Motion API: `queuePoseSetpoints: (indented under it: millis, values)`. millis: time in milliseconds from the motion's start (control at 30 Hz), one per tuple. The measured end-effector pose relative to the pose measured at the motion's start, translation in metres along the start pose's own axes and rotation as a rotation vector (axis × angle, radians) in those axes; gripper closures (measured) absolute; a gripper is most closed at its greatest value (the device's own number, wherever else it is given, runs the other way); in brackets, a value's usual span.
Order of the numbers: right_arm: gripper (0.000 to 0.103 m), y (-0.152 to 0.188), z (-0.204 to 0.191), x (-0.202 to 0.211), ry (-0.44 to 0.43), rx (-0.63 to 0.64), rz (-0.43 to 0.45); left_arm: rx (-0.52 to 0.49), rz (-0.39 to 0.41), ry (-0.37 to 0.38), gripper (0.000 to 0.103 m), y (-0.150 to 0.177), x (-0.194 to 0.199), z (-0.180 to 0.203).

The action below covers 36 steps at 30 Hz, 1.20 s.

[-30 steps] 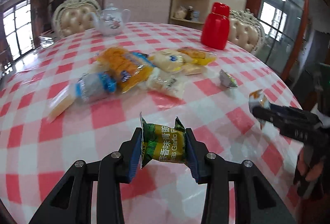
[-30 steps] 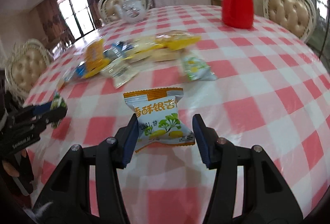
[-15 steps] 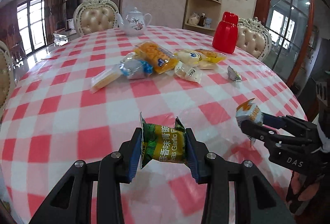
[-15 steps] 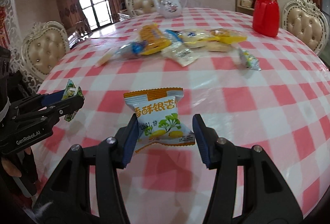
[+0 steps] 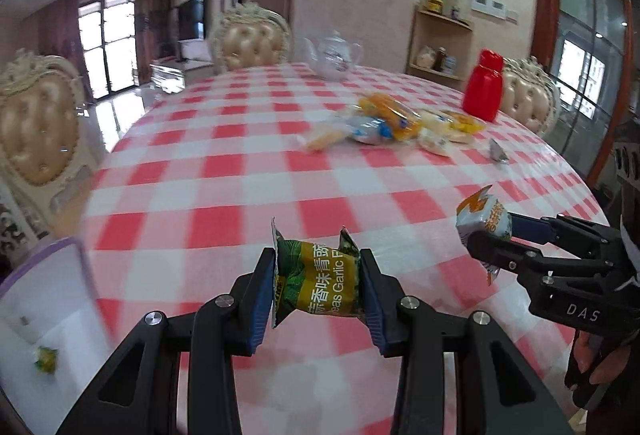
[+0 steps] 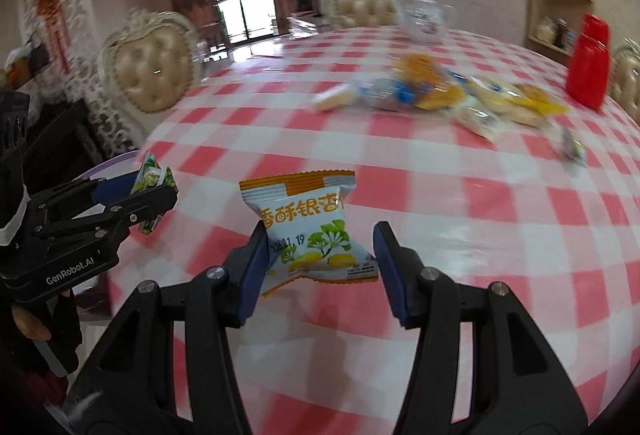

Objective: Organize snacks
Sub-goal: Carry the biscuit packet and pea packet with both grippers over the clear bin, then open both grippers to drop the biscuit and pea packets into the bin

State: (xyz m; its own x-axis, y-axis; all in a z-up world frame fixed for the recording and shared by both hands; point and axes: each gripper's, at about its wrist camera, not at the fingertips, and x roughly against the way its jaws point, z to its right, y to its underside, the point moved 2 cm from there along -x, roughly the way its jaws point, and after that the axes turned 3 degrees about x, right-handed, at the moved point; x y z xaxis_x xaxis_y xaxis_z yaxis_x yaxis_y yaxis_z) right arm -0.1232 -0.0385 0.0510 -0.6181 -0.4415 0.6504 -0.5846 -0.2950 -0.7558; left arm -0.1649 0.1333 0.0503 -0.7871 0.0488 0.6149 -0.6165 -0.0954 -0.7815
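Both grippers loaded, one snack packet each, held above the checked table.

Left wrist: left gripper (image 5: 318,275) clamped on the green garlic-pea packet (image 5: 318,283), both blue pads pressing its sides, above the near edge of the red-and-white tablecloth (image 5: 240,195). Right gripper (image 5: 486,235) at right, carrying the white-and-orange packet (image 5: 482,221). White bin with purple rim (image 5: 44,299) at lower left, off the table edge, one small snack (image 5: 46,359) inside. Snack pile (image 5: 396,125) far across the table, near the red jug (image 5: 484,91) and teapot (image 5: 334,59).
Right wrist: right gripper (image 6: 318,259) holds the white-and-orange packet (image 6: 308,227); left pad pressed on it, right pad looks just clear of the wrapper, packet still held off the cloth. Left gripper (image 6: 156,191) at left, green packet (image 6: 152,179) in its jaws, above the bin's purple rim (image 6: 116,159). Pile blurred.
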Motion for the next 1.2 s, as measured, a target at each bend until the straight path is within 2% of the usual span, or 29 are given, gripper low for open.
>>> queuePoseSetpoints:
  millis: [533, 800, 967, 1200]
  values:
    - [0.047, -0.022, -0.177, -0.055, -0.217, 0.296, -0.053, 0.193, 0.052, -0.29, 0.062, 0.03, 0.07, -0.167]
    - [0.047, -0.016, -0.253, -0.07, -0.308, 0.421, -0.089, 0.251, 0.049, -0.404, 0.061, 0.043, 0.081, -0.223]
    - [0.047, -0.003, -0.289, -0.073, -0.347, 0.503, -0.111, 0.292, 0.031, -0.465, 0.061, 0.055, 0.085, -0.255]
    - [0.047, 0.006, -0.307, -0.093, -0.379, 0.523, -0.154, 0.316, 0.01, -0.477, 0.061, 0.063, 0.081, -0.273]
